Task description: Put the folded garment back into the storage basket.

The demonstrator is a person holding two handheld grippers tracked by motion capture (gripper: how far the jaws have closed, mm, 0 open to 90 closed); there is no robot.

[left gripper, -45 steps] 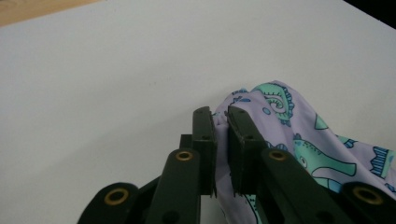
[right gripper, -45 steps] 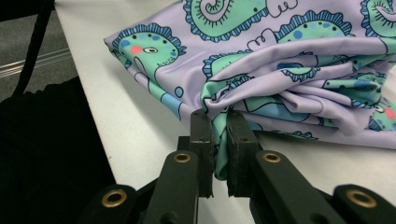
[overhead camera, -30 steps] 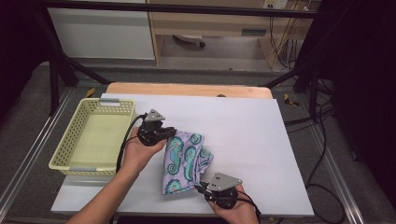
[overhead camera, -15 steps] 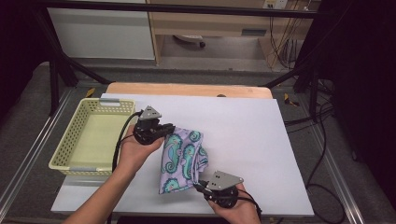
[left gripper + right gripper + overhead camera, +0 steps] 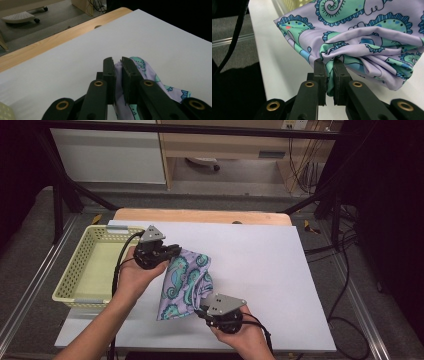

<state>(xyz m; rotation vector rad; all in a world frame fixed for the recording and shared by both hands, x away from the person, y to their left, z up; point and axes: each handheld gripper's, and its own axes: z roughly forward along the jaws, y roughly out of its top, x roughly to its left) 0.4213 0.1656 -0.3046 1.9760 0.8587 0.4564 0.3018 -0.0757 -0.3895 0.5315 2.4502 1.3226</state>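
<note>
- A white table carries a lilac cloth printed with teal seahorses; it lies left of the middle, stretched between the two grippers.
- The left gripper sits at the cloth's far upper corner, just right of the basket. Its jaws are nearly closed and pinch that corner.
- In the left gripper view, a strip of cloth runs up between the two black jaws of the left gripper, and more of it trails off to the right over the white top.
- The right gripper is near the table's front edge, at the cloth's lower right. Its jaws are drawn in on a gathered fold.
- In the right gripper view, the fabric bunches into creases right at the tips of the right gripper and spreads out above and to the right; its lower edge hangs just above the table, and whether it touches there cannot be told.
- The person's left hand wraps the left gripper from below, and the right hand holds the other at the bottom of the high view.
- The yellow mesh basket stands at the table's left edge, beside the cloth and not touching it as far as can be seen.
- A strip of bare wood shows along the table's far edge.
</note>
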